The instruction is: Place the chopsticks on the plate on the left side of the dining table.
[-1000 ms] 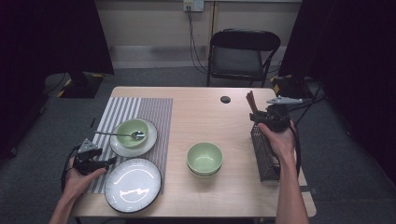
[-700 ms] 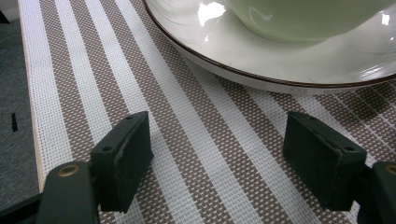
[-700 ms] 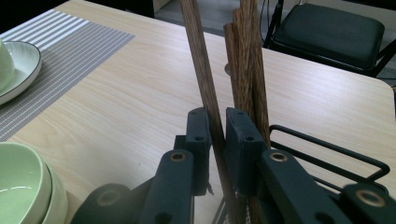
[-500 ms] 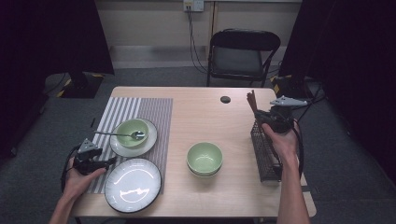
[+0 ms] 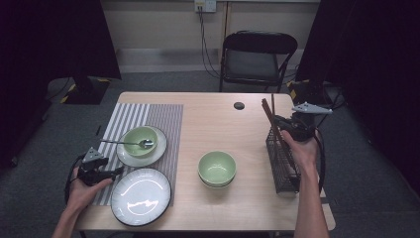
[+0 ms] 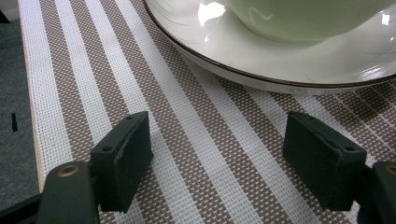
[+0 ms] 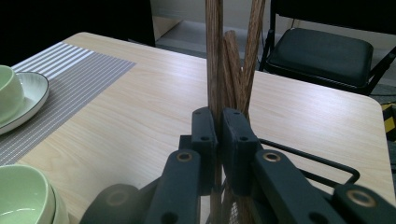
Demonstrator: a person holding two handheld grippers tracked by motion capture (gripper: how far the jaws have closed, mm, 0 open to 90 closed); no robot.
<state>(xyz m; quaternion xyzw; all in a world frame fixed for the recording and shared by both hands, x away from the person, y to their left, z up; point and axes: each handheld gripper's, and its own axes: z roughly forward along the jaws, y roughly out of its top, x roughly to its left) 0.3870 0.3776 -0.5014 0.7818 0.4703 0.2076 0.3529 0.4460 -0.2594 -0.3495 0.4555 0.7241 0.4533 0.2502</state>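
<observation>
The right gripper [image 7: 218, 140] has its jaws closed narrow on one brown wooden stick [image 7: 214, 56], which stands nearly upright between them; two more sticks [image 7: 243, 51] rise just behind it and lean a little. In the high view this gripper [image 5: 286, 123] is at the far end of a black wire basket [image 5: 282, 163], and the sticks [image 5: 268, 115] stand out of that basket. The basket lies long along the table [image 5: 218, 119] edge, under the right hand [image 5: 299, 148]. To the inner side of this gripper, well apart, two green bowls [image 5: 217, 167] sit stacked on the bare wood, and beyond it, near the far edge, there is a small black round thing [image 5: 239, 105]; I cannot tell what it is. Behind the table stands a black folding chair [image 5: 257, 59]. The left gripper [image 6: 219, 156] is wide open and holds nothing; its jaws hover low over a striped mat [image 6: 187, 140], and the rim of a white plate [image 6: 261, 70] with a green bowl [image 6: 299, 18] on it is just ahead of them. In the high view the left gripper [image 5: 115, 171] is at the near left corner of the mat [image 5: 148, 114], held by the left hand [image 5: 86, 186]. Beside it is an empty white plate [image 5: 140, 196], and past it is the plate [image 5: 159, 148] with the bowl [image 5: 139, 138], a spoon [image 5: 126, 143] resting across that bowl.
</observation>
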